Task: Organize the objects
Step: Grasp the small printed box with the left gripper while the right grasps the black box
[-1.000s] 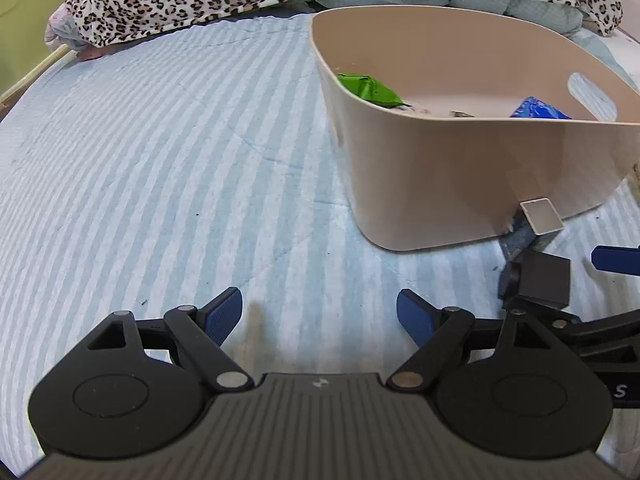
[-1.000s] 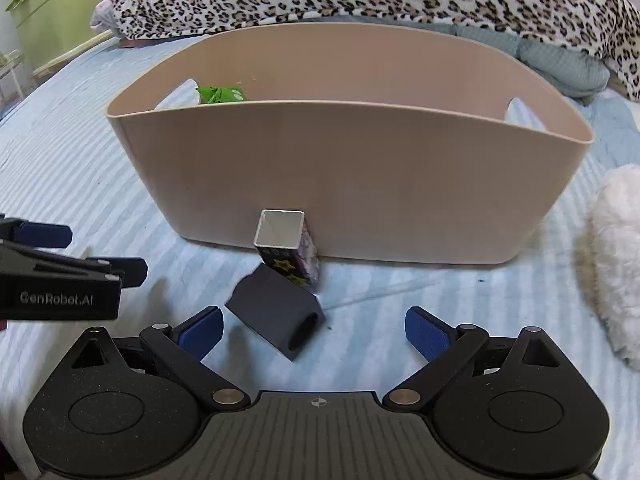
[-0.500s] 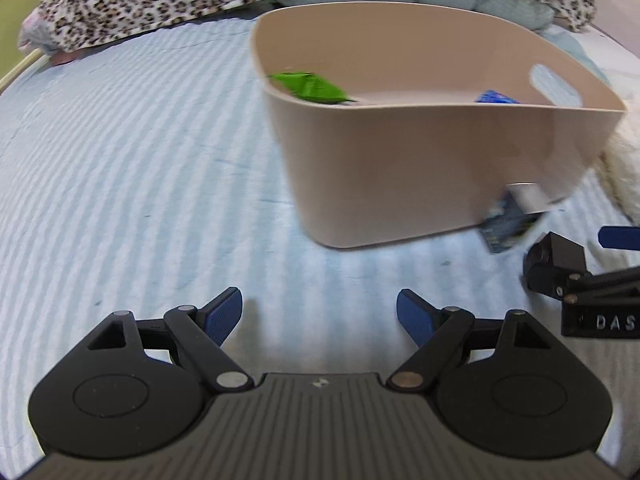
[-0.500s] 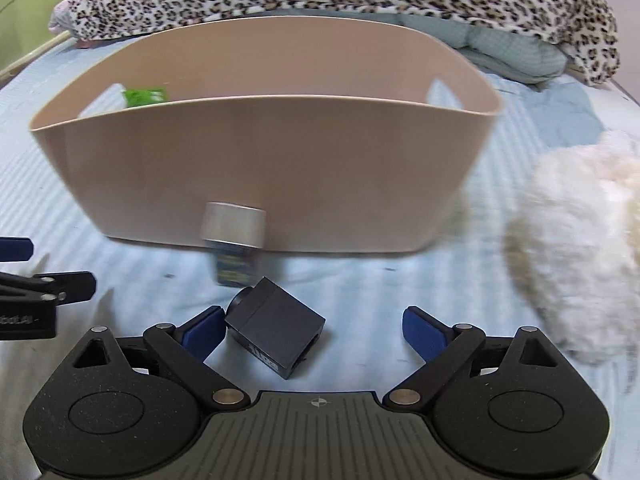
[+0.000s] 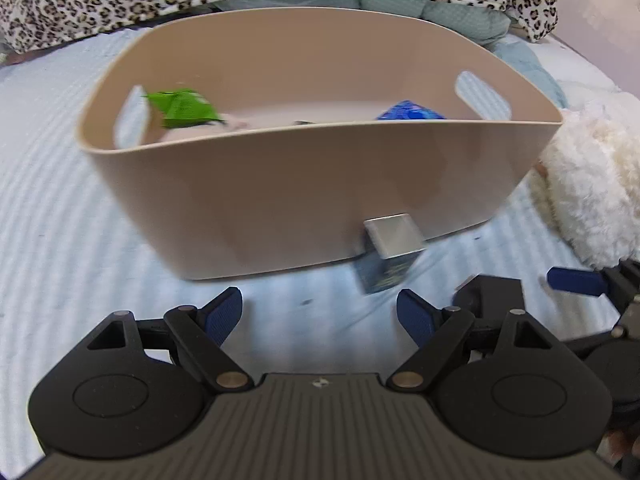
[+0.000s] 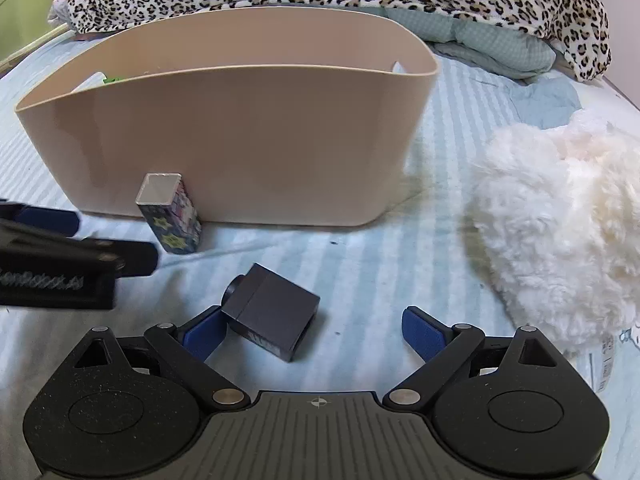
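While both my tongs gape wide and empty, my right tongs hover over the dark grey block, touching its left pad. My left tongs face the beige bin; a star-patterned box stands against its near wall on the bed.

I can't read any text from here. The white lettering on the left gripper in my right wrist view is smeared by blur, and the small box carries only star patterns.
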The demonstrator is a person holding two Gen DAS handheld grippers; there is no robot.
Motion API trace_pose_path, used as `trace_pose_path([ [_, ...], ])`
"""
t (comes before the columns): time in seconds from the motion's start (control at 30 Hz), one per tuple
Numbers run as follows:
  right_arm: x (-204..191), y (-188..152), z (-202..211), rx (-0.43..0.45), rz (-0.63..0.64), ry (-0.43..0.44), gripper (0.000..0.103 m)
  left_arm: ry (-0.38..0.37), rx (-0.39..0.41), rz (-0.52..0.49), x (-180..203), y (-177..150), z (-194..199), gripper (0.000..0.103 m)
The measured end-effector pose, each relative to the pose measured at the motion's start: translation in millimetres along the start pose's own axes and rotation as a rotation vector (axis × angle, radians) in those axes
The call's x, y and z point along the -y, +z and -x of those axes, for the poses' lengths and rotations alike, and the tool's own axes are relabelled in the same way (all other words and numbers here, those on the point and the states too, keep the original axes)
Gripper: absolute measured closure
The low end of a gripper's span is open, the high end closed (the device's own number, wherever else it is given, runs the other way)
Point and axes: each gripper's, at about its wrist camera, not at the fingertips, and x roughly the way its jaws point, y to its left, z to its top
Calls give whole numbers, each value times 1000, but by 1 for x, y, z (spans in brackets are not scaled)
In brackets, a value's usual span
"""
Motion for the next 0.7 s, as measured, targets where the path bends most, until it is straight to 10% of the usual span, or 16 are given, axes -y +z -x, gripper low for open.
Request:
trace_pose_path([
  [0.33, 27, 0, -10, 2, -89, 60, 10, 43, 30, 92, 23, 4, -20, 20],
  [0.47, 24, 3, -14, 8, -107, 75, 20, 67, 29, 159, 11, 2, -23, 39],
  [0.6, 20, 3, -15, 13, -123, 91, 54, 67, 33, 176, 4, 0, -22, 61],
  [0.7, 18, 2, -12, 19, -125, 95, 54, 65, 38, 156, 0, -2, -21, 77],
])
